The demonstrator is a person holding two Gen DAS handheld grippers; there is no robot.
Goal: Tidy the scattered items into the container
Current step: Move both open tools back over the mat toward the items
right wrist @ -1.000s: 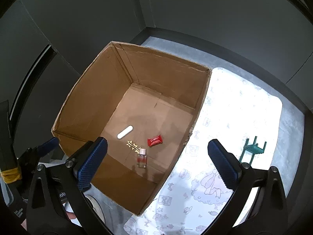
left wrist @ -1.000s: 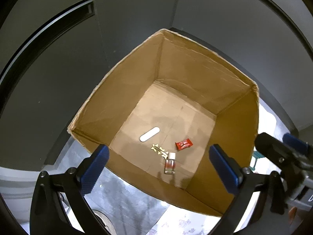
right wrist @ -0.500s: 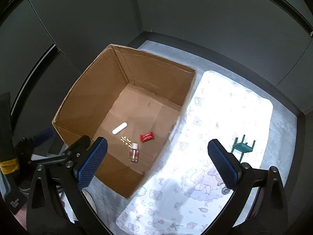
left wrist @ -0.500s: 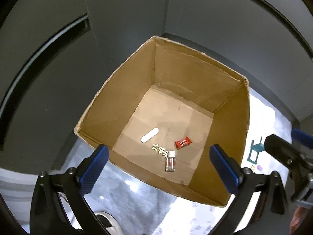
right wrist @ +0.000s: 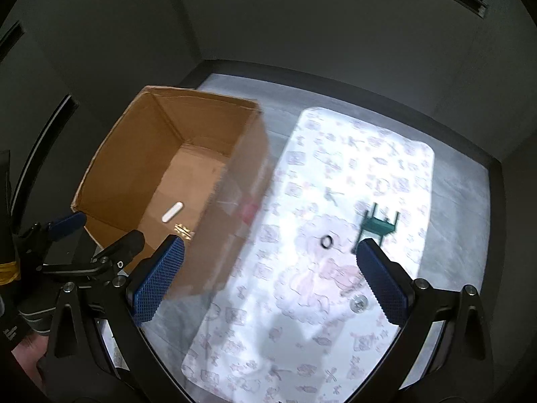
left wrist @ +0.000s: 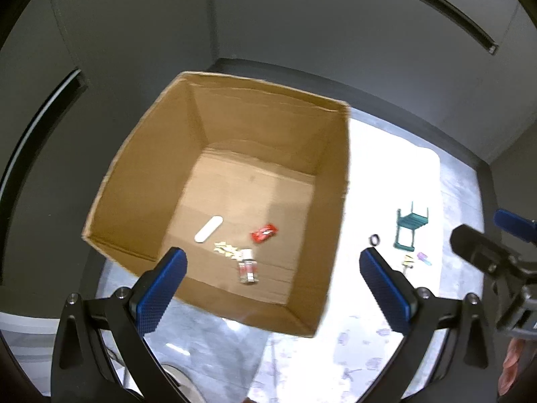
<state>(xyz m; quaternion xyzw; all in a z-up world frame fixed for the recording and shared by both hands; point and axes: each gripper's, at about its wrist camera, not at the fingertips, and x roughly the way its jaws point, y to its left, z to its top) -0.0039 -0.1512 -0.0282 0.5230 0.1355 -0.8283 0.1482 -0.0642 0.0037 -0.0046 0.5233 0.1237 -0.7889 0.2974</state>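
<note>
Four items lie in the cardboard box (left wrist: 161,174); both grippers' fingers (left wrist: 161,290) (right wrist: 157,278) spread, empty

Both views are motion-blurred and fisheye-bent, darkening toward the edges. The patterned mat (right wrist: 355,201) beside the cardboard box (left wrist: 167,181) glares overexposed white; the surrounding walls stay dim.

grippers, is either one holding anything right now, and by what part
Nothing is held. The left gripper and the right gripper are both open, with nothing between their fingers.
</note>
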